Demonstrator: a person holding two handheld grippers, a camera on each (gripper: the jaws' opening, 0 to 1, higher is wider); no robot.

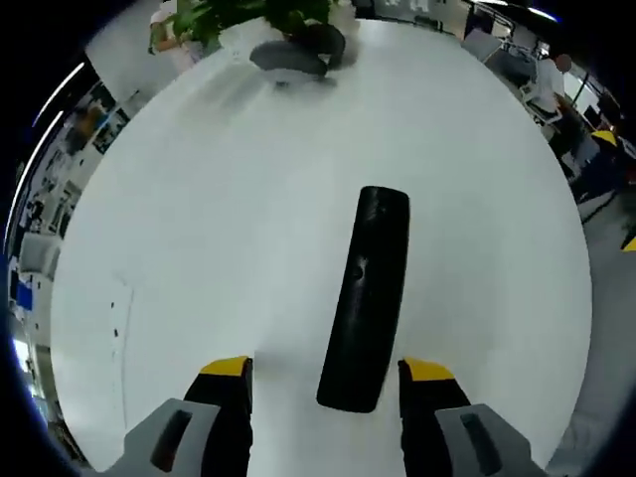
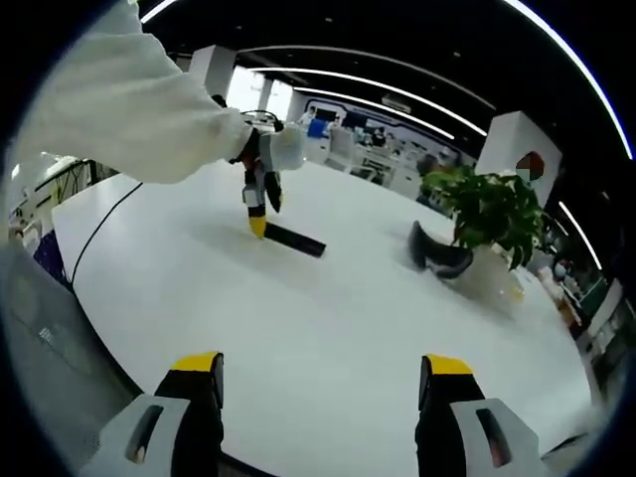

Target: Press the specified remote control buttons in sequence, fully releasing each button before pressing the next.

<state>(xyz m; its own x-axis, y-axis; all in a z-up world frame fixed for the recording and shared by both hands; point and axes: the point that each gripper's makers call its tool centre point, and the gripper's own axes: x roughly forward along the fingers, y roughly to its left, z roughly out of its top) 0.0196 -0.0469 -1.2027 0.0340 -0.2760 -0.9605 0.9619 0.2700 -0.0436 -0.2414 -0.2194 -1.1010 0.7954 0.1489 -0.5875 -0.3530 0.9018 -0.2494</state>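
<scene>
A long black remote control [image 1: 368, 293] lies flat on the white table [image 1: 219, 229], pointing away from me. Its near end sits between the jaws of my left gripper [image 1: 328, 376], closer to the right jaw, and the jaws stand wide apart around it. In the right gripper view, the same remote [image 2: 295, 240] is far off on the table, with the left gripper [image 2: 258, 221] tipped down at its left end, held by a white-sleeved arm [image 2: 129, 109]. My right gripper [image 2: 323, 373] hovers open over bare table, holding nothing.
A potted green plant [image 2: 492, 214] stands at the table's far side with a dark grey object [image 2: 437, 253] lying beside it; the same object [image 1: 298, 52] is visible beyond the remote. A thin black cable [image 2: 104, 227] runs along the table's left. A person [image 1: 550, 81] stands in the background.
</scene>
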